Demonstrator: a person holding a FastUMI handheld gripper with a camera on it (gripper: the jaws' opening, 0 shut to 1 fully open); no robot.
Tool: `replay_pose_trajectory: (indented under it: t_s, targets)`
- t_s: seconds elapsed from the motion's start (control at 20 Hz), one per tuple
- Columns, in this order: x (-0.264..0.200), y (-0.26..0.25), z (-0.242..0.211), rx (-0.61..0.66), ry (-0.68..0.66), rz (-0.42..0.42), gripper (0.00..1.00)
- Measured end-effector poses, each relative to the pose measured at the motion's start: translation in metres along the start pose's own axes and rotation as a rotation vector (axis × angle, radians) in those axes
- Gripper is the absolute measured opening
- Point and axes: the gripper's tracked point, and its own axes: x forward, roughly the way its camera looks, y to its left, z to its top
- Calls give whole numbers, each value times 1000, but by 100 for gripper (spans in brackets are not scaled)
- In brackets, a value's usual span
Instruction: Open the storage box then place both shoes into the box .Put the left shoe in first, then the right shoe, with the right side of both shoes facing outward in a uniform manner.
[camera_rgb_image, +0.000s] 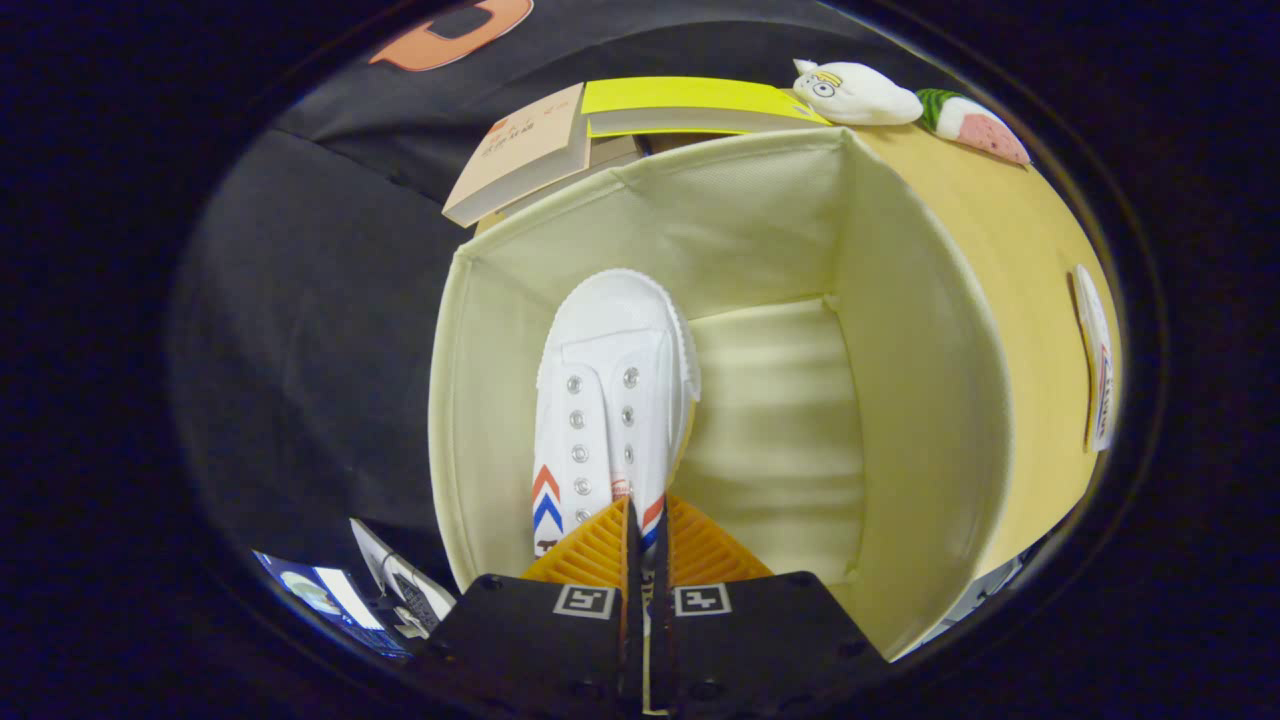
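Gripper view: the gripper (640, 520), with two orange ribbed fingers (590, 550), has its jaws nearly together, clamped on the heel collar of a white canvas sneaker with red and blue chevron stripes (612, 390). This sneaker hangs toe-forward inside the open cream fabric storage box (920, 330), close to the box wall at 9 o'clock of the fingers; bare box floor lies at 3 o'clock of the sneaker. A second white sneaker (1095, 355) lies on the yellow wooden tabletop (1030, 300), outside the box at 3 o'clock. Beyond the box at 12 o'clock rest a tan paperback book (525, 150) and a yellow-covered book (690, 105). At 1 o'clock sit a white plush toy (855, 93) and a watermelon-slice plush toy (975, 125).
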Motion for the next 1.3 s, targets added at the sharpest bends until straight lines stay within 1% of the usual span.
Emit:
replay_pose_trajectory:
  t_s: [0.05,0.1,0.15,0.2,0.3,0.35,0.4,0.65,0.9,1.0,1.15,1.2,1.3]
  targets:
    - [3,-2,3,-2,-7,-11,11]
    - [5,0,3,-15,-4,-12,20]
    - [1,-5,6,-38,-19,-31,23]
    - [2,2,4,-53,-13,-14,36]
    - [-3,2,3,-60,-22,-12,70]
    - [-7,1,3,-70,-35,-9,73]
    - [-13,1,2,-81,-54,-7,80]
    - [-71,-10,6,-152,-206,-4,80]
    - [-160,-42,14,-249,-384,-34,81]
    - [-190,-65,17,-249,-433,-52,82]
    - [-227,-109,21,-248,-496,-103,84]
    - [-237,-127,23,-246,-513,-125,89]
    - [-255,-165,26,-224,-536,-164,89]
